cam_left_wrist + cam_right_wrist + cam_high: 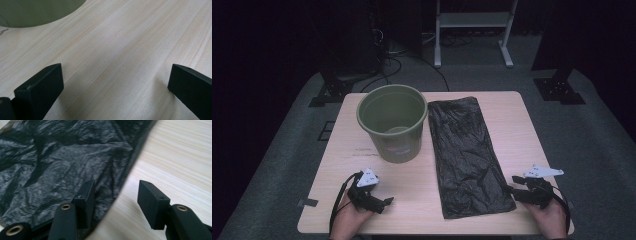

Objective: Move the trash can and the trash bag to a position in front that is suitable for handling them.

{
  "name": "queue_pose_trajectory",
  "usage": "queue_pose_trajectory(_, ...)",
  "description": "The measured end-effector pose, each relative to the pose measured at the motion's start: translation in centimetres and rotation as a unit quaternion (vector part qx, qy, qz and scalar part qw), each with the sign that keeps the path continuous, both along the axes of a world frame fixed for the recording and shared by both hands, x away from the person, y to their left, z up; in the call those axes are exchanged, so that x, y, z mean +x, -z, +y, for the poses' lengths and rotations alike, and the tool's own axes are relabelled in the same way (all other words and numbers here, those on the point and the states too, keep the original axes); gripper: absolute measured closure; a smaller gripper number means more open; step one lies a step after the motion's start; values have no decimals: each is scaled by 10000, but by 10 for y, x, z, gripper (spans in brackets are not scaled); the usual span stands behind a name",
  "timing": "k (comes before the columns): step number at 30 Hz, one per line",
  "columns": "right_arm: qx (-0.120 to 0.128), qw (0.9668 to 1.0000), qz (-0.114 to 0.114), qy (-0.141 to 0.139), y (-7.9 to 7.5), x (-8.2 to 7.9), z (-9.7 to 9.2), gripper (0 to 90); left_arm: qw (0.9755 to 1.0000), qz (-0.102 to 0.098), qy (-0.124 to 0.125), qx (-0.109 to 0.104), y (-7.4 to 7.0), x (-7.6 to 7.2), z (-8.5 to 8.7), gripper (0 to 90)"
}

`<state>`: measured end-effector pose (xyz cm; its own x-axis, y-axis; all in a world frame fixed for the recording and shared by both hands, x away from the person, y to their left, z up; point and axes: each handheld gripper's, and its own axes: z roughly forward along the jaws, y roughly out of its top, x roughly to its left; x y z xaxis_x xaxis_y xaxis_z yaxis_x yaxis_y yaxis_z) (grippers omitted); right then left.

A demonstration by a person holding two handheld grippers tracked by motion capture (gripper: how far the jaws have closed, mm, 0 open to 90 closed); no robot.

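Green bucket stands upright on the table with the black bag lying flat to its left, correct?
Not quite: the black bag lies flat to the right of the green bucket, as the high view shows. The bucket does stand upright on the table.

Bin (392, 122) blocks far left; bare table (412, 195) between bin and bag (467, 155)

Two black grippers are held in bare hands, no sleeves being seen. The left gripper (384, 201) is topped by a pale three-cornered plate with dark dots, and a black cable is looped from it. The right gripper (512, 189) carries a like plate and cable. Its blocky black fingers (153, 203) are marked by small holes, brass-ringed screws being set behind them.
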<state>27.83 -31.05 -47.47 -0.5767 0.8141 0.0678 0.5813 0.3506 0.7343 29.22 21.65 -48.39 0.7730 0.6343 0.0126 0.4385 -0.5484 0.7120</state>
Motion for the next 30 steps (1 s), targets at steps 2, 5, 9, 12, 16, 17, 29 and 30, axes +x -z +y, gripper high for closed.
queue_pose_trajectory(2,-58,10000,24,-75,1,0,5,472,10000,0,0,0,0,0,0,0)
queue_pose_trajectory(5,-153,9998,72,-109,4,2,9,476,10000,0,0,0,0,0,0,0)
queue_pose_trajectory(9,-232,9997,21,-112,4,1,9,523,10000,-1,0,-1,0,0,0,0)
queue_pose_trajectory(12,-309,9994,-17,-168,3,0,11,658,10000,0,0,0,0,0,0,0)
queue_pose_trajectory(16,-267,9990,74,-358,2,0,11,900,10000,-2,1,-1,0,0,0,0)
queue_pose_trajectory(17,-241,9990,87,-368,2,0,11,900,10000,0,1,0,0,0,0,0)
queue_pose_trajectory(29,-277,9994,82,-184,-2,-3,-3,900,10000,-1,6,2,0,0,0,0)
queue_pose_trajectory(30,-296,9994,71,-166,-2,-3,-5,900,10000,-2,7,3,0,0,0,0)
